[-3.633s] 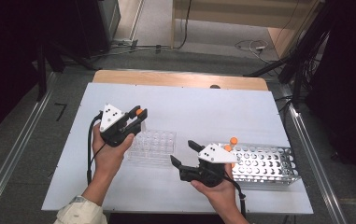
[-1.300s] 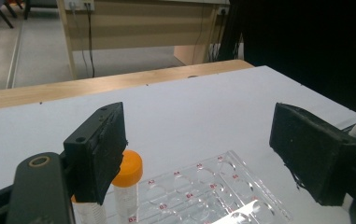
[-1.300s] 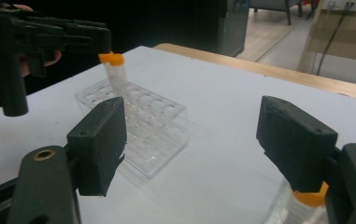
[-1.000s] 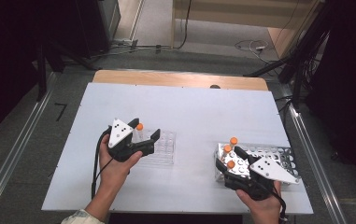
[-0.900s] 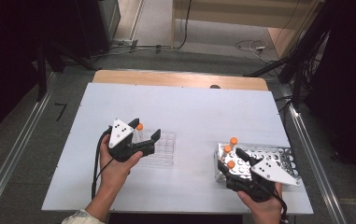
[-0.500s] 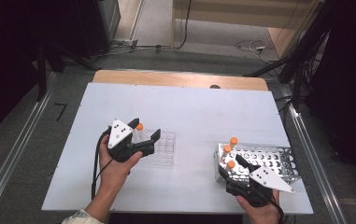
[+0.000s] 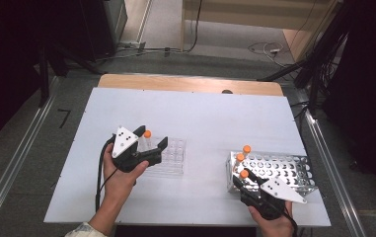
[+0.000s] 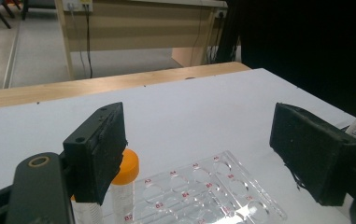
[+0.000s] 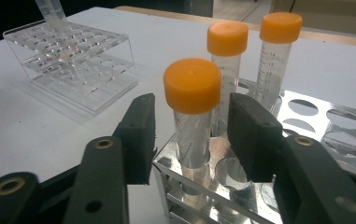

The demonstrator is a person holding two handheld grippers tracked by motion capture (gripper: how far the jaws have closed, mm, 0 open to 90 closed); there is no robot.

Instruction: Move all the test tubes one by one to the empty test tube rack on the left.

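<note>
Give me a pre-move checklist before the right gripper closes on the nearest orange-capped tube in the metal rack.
1. Right gripper open, jaws either side of the nearest tube: ok.
2. Jaws touching the tube: not yet, gaps both sides: ok.
3. Tube upright in the metal rack: ok.
4. Two other tubes behind, outside the jaws: ok.
5. Left gripper open over the clear rack, away from the metal rack: ok.
6. Tube's depth in the rack: cannot tell.

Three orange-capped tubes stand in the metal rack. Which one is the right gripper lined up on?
The nearest tube, in the metal rack's corner hole. It stands between the right gripper's open jaws, untouched; the other two tubes stand behind it, beyond the jaws.
</note>
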